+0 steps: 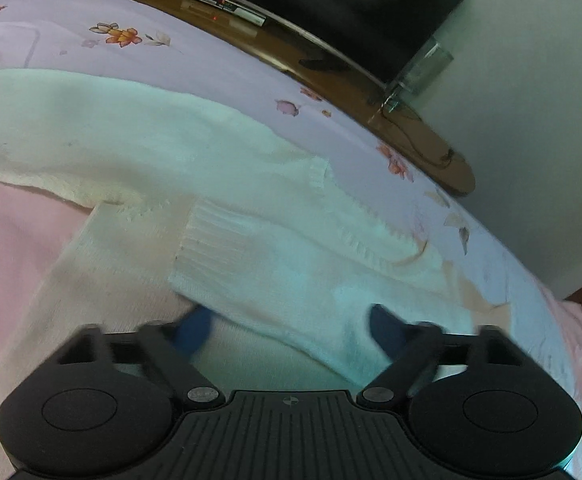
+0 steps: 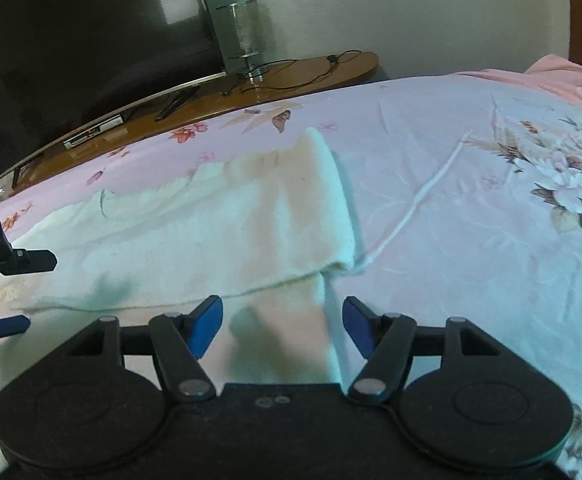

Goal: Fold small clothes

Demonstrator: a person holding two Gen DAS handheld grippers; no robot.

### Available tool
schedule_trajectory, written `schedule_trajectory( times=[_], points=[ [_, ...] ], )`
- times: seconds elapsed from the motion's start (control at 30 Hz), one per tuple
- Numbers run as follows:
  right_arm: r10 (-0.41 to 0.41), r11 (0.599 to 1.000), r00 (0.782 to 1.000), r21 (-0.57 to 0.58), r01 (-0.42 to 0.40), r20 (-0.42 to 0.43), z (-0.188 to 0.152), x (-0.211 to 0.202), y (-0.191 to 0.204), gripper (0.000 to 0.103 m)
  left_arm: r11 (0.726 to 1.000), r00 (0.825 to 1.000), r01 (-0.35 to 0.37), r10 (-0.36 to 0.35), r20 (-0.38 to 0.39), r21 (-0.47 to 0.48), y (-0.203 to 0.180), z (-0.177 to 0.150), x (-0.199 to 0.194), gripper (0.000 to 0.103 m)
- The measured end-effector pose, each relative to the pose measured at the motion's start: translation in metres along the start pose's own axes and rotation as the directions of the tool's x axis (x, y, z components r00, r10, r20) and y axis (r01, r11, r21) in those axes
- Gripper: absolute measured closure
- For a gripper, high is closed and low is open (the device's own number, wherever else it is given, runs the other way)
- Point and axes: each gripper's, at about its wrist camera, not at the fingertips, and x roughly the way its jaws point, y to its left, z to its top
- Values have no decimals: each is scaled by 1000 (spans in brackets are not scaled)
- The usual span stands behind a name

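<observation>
A small white knit sweater (image 1: 227,216) lies on a pink floral bedspread (image 1: 219,64), with both ribbed-cuffed sleeves folded across its body. My left gripper (image 1: 291,330) is open low over the sweater, its blue fingers straddling the nearer folded sleeve (image 1: 275,272). In the right wrist view the sweater (image 2: 195,224) lies folded with a doubled edge near the middle. My right gripper (image 2: 282,324) is open just above the sweater's near edge, holding nothing. The left gripper's fingers (image 2: 7,326) show at that view's left edge.
A brown wooden TV stand (image 2: 251,92) runs along the far side of the bed with a dark TV (image 2: 71,52), a set-top box (image 2: 95,130), a glass lamp (image 2: 245,36) and cables. A white wall (image 1: 531,120) is behind. Bedspread extends right of the sweater.
</observation>
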Motion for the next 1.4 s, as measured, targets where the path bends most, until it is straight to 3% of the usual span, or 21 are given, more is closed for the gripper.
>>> schedule_trajectory(
  times=[0.03, 0.1, 0.2, 0.27, 0.3, 0.4, 0.5, 0.67, 0.8, 0.83, 1.0, 1.1, 1.2, 1.3, 1.4],
  points=[
    [-11, 1000, 1000, -3, 11, 3, 0, 0, 0, 37, 1000, 1000, -4, 4, -6, -5, 2, 1, 1, 52],
    [-17, 1000, 1000, 6, 17, 5, 2, 1, -1, 37, 999, 1000, -2, 2, -4, -35, 9, 0, -1, 62],
    [-20, 1000, 1000, 9, 20, 7, 3, 4, 1, 37, 992, 999, 41, -39, 21, -119, 23, -1, -5, 63],
    [-13, 1000, 1000, 8, 13, 6, 3, 5, 2, 37, 991, 999, 39, -34, 38, -126, 21, -2, 0, 97],
    [-14, 1000, 1000, 8, 14, 6, 2, 6, 2, 37, 990, 999, 38, -32, 41, -138, 22, -1, 3, 101],
    [-25, 1000, 1000, 5, 25, 5, 3, 8, 1, 37, 982, 998, 36, -24, 64, -184, 26, 3, 8, 101],
    [-44, 999, 999, -2, 44, 11, 4, 10, 0, 37, 985, 994, 39, -22, 104, -170, 19, 11, 6, 101],
    [-57, 998, 998, -19, 57, 3, 4, 14, 0, 37, 987, 973, 120, -95, 211, -107, 5, 45, -20, 101],
    [-77, 995, 997, -58, 77, 7, 4, 19, 4, 37, 991, 957, 111, -87, 278, -69, 6, 68, -37, 101],
    [-85, 994, 996, -66, 85, 11, 6, 22, 5, 40, 993, 956, 102, -81, 281, -62, 9, 68, -39, 101],
    [-116, 992, 992, -49, 118, 44, 24, 41, 2, 77, 995, 966, 6, 19, 256, -96, 45, 59, -28, 101],
    [-73, 997, 997, 27, 73, 33, 24, 39, -11, 87, 993, 978, -51, 72, 198, -107, 62, 48, -11, 101],
    [-95, 991, 994, 95, 89, 56, 18, 32, -20, 90, 995, 984, -82, 90, 152, -53, 61, 32, 2, 101],
    [-86, 979, 995, 190, 75, 50, 15, 35, -33, 91, 995, 982, -98, 98, 163, -7, 59, 24, 3, 100],
    [-88, 986, 996, 147, 82, 29, 17, 36, -28, 90, 994, 983, -107, 105, 149, 7, 62, 31, -1, 100]
  ],
)
